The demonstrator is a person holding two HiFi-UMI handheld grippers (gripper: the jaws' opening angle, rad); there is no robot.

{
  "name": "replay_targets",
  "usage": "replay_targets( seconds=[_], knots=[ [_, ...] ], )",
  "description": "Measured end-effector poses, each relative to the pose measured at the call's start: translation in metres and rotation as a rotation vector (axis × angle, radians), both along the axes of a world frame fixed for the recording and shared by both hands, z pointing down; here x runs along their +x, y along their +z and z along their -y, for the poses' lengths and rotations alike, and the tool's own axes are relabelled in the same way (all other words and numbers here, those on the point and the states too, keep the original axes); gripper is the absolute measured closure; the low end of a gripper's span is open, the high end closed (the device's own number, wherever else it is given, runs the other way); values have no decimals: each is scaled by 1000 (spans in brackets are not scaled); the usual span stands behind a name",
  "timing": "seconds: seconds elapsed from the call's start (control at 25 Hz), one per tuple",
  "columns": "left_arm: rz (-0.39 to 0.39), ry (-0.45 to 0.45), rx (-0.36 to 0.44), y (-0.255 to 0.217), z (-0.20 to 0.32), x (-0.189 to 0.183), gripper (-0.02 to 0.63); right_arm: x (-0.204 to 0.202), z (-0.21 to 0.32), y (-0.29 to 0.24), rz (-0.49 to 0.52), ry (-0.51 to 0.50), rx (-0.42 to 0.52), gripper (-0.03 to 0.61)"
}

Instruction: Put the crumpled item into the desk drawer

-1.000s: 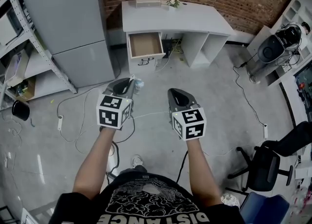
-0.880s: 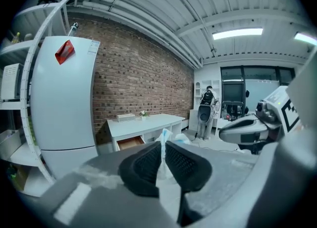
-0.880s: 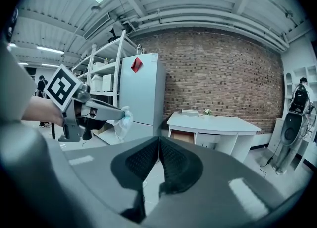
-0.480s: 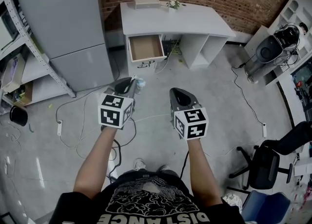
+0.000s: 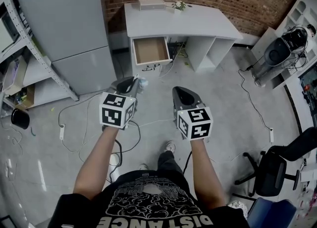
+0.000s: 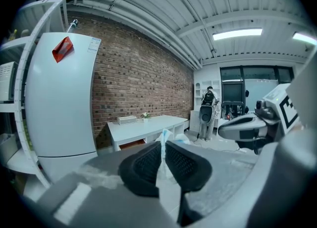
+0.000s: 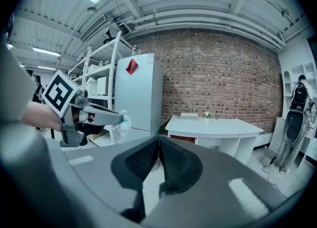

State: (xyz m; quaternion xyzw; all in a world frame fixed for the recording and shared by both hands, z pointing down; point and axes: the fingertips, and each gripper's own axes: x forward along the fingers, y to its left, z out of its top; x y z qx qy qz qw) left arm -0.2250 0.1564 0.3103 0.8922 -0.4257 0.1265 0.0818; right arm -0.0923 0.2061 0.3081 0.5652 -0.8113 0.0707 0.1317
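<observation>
Stepping fwd now, foot (image 5: 170,147) out front vs a sec ago, left gripper (image 5: 134,83) pinched on the crumpled item (image 5: 142,83), right gripper (image 5: 179,93) closed & empty, open drawer (image 5: 151,50) well ahead under the desk (image 5: 198,21), thin grip, so tripping on floor cables (image 5: 156,120) could shake it loose.

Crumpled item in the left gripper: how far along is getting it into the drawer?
Done: the drawer stands open and the left gripper is shut on the crumpled item. In hand: carrying it, with floor between it and the desk. Left: reach the drawer and release it inside. The right gripper is shut and empty.
</observation>
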Motion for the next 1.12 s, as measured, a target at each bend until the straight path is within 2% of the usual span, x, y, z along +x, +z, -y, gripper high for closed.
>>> replay_targets(
  seconds=[0.44, 1.12],
  knots=[
    [26, -37, 6, 4, 55, 29, 584, 28, 63, 6, 12, -53, 2, 572],
    [59, -142, -27, 8, 159, 97, 584, 99, 187, 11, 46, -159, -33, 574]
  ],
)
